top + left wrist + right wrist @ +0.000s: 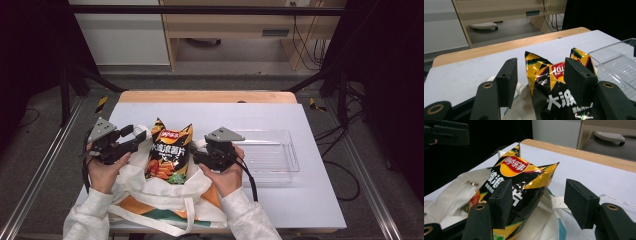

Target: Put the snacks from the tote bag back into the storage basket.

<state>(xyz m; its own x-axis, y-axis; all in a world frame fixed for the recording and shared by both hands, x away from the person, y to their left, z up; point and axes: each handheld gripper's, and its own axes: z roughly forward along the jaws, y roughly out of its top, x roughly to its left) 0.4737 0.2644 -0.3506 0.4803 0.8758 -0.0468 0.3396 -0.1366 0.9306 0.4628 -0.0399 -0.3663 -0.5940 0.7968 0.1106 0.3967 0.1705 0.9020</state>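
A black and gold chip bag (170, 152) stands upright in the mouth of a white tote bag (150, 200) lying on the table. My left gripper (135, 136) hovers just left of the chip bag, open, its jaws pointing toward it. In the left gripper view the chip bag (549, 97) shows beyond the gap of the gripper (543, 75), and neither pad presses on it. My right gripper (196, 152) sits at the bag's right side, open. In the right gripper view the chip bag (519, 175) rises behind the left jaw of the gripper (540, 200), above the tote (449, 192).
A clear plastic tray (287, 150) lies on the white table (300, 200) to the right of the right hand. The tote's straps hang toward the table's front edge. A wooden strip borders the far edge of the table.
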